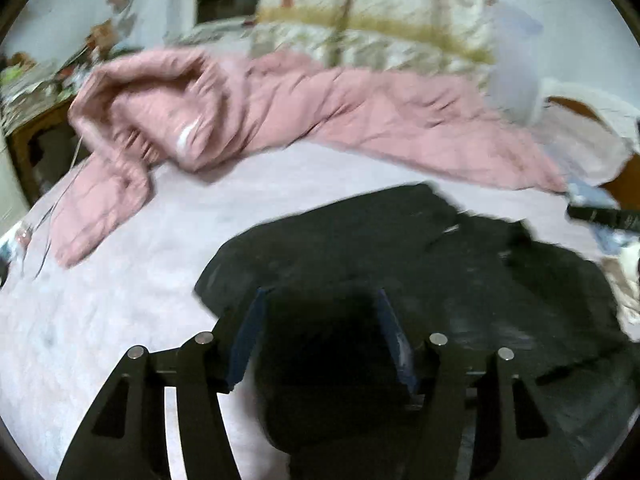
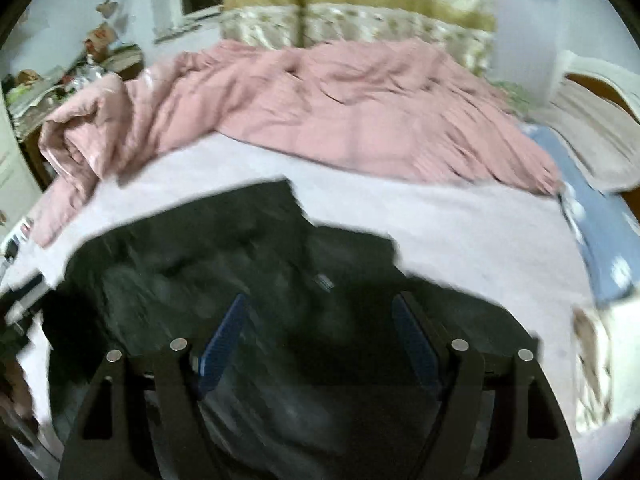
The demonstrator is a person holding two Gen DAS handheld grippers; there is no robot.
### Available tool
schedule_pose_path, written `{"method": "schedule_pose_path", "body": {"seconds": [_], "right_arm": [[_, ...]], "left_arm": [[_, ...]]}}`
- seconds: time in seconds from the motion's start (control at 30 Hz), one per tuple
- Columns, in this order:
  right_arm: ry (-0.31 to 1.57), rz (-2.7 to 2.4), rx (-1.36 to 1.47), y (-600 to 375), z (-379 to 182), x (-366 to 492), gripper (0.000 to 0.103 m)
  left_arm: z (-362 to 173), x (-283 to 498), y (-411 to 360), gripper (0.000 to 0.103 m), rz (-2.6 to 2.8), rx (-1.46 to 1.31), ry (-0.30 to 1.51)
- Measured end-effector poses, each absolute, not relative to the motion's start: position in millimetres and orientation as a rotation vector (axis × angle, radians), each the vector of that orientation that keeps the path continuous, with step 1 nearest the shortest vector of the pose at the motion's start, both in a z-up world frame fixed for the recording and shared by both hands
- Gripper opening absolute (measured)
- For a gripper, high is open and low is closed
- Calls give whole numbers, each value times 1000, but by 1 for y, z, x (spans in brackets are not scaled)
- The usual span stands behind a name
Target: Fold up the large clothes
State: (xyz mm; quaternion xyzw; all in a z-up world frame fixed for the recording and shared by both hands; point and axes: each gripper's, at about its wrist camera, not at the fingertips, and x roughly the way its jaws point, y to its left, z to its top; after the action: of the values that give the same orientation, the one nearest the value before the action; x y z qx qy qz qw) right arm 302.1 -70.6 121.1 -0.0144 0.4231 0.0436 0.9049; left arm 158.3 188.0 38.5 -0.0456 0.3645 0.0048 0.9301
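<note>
A large black garment point(image 1: 420, 248) lies spread on the pale pink bed sheet point(image 1: 120, 300). In the left wrist view my left gripper point(image 1: 322, 296) has its blue-padded fingers apart, with a bunch of the black cloth filling the gap between them. In the right wrist view the black garment point(image 2: 200, 248) lies below my right gripper point(image 2: 320, 302), whose fingers stand wide apart over the cloth. Whether either gripper grips the cloth is unclear through the blur.
A crumpled pink quilt point(image 1: 280, 112) lies across the far half of the bed; it also shows in the right wrist view point(image 2: 320, 112). A blue patterned cloth point(image 2: 592, 224) lies at the right edge. A cluttered wooden table point(image 1: 36, 120) stands far left. Floral curtains point(image 2: 360, 0) hang behind.
</note>
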Motion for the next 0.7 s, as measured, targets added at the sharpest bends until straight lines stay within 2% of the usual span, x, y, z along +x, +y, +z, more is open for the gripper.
{"method": "schedule_pose_path", "body": {"seconds": [0.23, 0.4, 0.57, 0.6, 0.63, 0.67, 0.7], "right_arm": [[954, 98, -35, -21, 69, 403, 79], [1055, 62, 64, -22, 19, 459, 79], [1079, 56, 110, -32, -4, 478, 79], [1095, 55, 103, -31, -11, 481, 73], [1103, 56, 86, -29, -16, 483, 61], [1111, 50, 57, -27, -21, 485, 55], [1105, 38, 27, -24, -24, 485, 41]], "left_arm": [[2, 175, 183, 57, 5, -49, 868], [0, 173, 200, 57, 19, -119, 863], [5, 175, 208, 57, 20, -158, 851], [5, 176, 208, 57, 25, -153, 848], [5, 176, 209, 57, 29, -157, 847], [5, 177, 210, 57, 29, -165, 850], [5, 177, 212, 57, 28, -176, 854]]}}
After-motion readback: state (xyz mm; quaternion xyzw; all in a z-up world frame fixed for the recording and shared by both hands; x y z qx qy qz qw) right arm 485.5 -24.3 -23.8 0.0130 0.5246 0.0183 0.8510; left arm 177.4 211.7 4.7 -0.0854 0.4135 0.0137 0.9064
